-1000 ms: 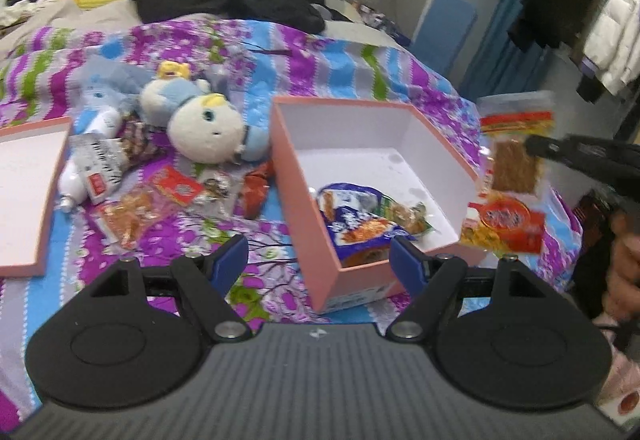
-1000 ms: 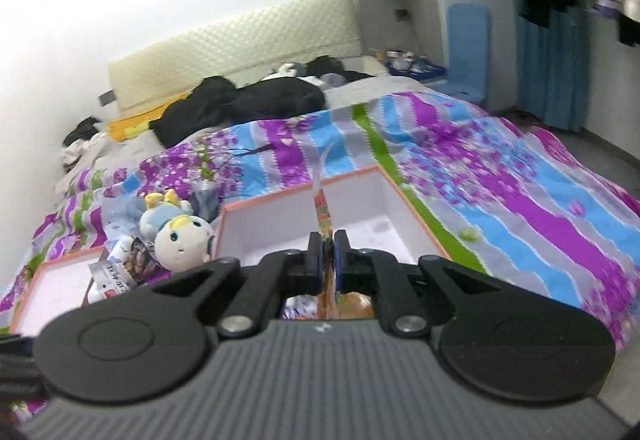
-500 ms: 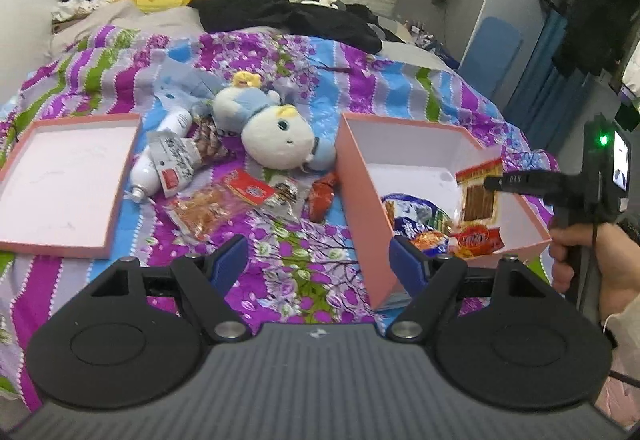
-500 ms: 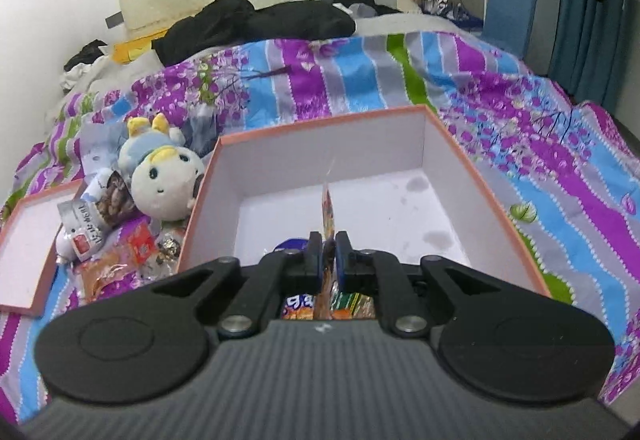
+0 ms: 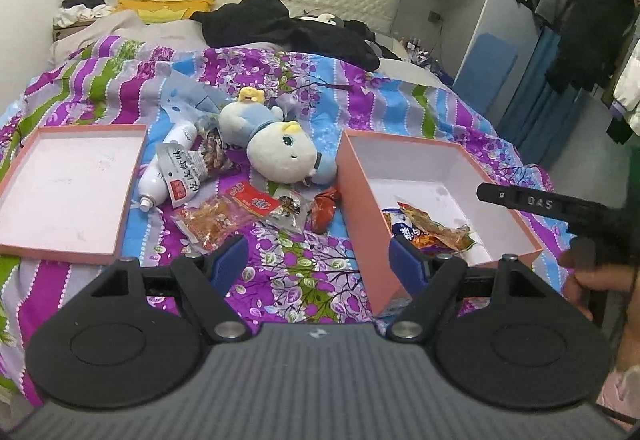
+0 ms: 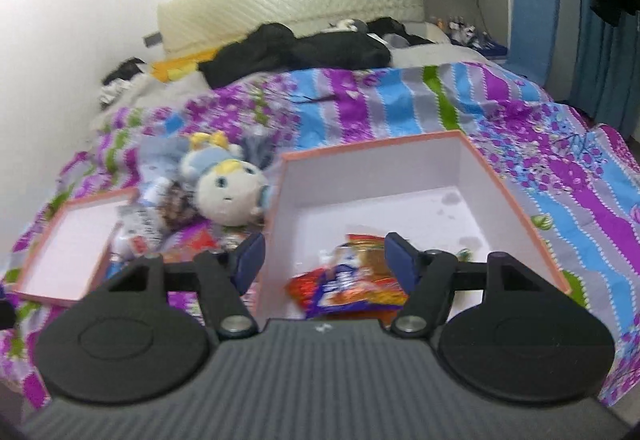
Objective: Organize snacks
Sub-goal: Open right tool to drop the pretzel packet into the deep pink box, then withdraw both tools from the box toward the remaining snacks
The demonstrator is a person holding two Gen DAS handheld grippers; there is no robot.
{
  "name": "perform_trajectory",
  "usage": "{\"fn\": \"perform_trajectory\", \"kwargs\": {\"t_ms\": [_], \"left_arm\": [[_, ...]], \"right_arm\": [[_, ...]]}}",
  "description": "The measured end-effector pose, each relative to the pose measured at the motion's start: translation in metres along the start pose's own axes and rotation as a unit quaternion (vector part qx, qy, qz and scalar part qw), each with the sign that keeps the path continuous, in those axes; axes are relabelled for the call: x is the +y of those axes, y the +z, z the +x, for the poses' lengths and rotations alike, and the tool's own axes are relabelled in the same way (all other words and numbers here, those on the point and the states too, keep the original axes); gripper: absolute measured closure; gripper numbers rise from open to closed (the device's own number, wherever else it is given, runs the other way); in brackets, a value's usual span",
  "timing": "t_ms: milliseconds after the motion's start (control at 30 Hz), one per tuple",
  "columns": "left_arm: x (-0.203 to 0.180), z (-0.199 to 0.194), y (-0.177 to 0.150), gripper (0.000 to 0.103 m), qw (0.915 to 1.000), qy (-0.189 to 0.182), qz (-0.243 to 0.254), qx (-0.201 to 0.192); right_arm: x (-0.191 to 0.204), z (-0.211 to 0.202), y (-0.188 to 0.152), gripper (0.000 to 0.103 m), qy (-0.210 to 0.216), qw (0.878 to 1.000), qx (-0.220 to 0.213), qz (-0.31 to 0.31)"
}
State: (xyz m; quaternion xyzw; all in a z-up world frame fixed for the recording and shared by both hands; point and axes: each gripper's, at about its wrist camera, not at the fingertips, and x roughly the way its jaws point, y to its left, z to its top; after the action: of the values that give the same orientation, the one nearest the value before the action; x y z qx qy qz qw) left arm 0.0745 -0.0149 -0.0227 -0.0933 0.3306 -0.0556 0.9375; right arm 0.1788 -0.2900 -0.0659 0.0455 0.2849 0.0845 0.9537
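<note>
Both your left gripper [image 5: 318, 260] and right gripper [image 6: 324, 260] gape wide and empty, snack packets [image 6: 352, 280] in the box [image 6: 476, 155] at twelve o'clock

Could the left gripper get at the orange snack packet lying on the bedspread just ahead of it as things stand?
Probably yes. The left gripper is open and empty, and the orange snack packet lies flat on the bedspread just beyond its left finger, with nothing on top of it; only the red packet adjoins it.

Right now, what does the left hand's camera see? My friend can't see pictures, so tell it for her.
The open left gripper hovers over a striped bedspread beside a pink box with snack packets inside. More snacks, a plush doll and the box's lid lie to its left.
</note>
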Motion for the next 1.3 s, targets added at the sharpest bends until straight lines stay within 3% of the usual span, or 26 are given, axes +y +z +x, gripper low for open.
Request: {"fn": "perform_trajectory", "kwargs": {"t_ms": [267, 700, 933, 1000, 1033, 1100, 1300], "left_arm": [[0.02, -0.021, -0.007, 0.022, 0.9995, 0.027, -0.013, -0.013], [0.036, -0.037, -0.04, 0.019, 0.9995, 0.027, -0.004, -0.014], [0.054, -0.014, -0.058, 0.01, 0.9992, 0.034, -0.017, 0.007], [0.062, -0.006, -0.059, 0.009, 0.999, 0.034, -0.026, 0.013], [0.065, -0.002, -0.059, 0.008, 0.9989, 0.033, -0.028, 0.016], [0.073, 0.01, -0.057, 0.007, 0.9986, 0.039, -0.028, 0.022], [0.093, 0.051, -0.045, 0.006, 0.9981, 0.036, -0.004, 0.049]], "right_arm": [[0.036, -0.049, -0.025, 0.035, 0.035, 0.999, -0.023, 0.018], [0.069, -0.084, -0.085, 0.035, 0.057, 0.998, -0.027, 0.004], [0.082, -0.069, -0.096, 0.034, 0.06, 0.998, -0.011, -0.018], [0.086, -0.061, -0.097, 0.028, 0.064, 0.998, -0.009, -0.029], [0.088, -0.056, -0.096, 0.02, 0.063, 0.997, -0.007, -0.034], [0.093, -0.046, -0.095, 0.012, 0.06, 0.997, -0.002, -0.044], [0.111, -0.011, -0.094, 0.011, 0.088, 0.994, 0.017, -0.065]]}}
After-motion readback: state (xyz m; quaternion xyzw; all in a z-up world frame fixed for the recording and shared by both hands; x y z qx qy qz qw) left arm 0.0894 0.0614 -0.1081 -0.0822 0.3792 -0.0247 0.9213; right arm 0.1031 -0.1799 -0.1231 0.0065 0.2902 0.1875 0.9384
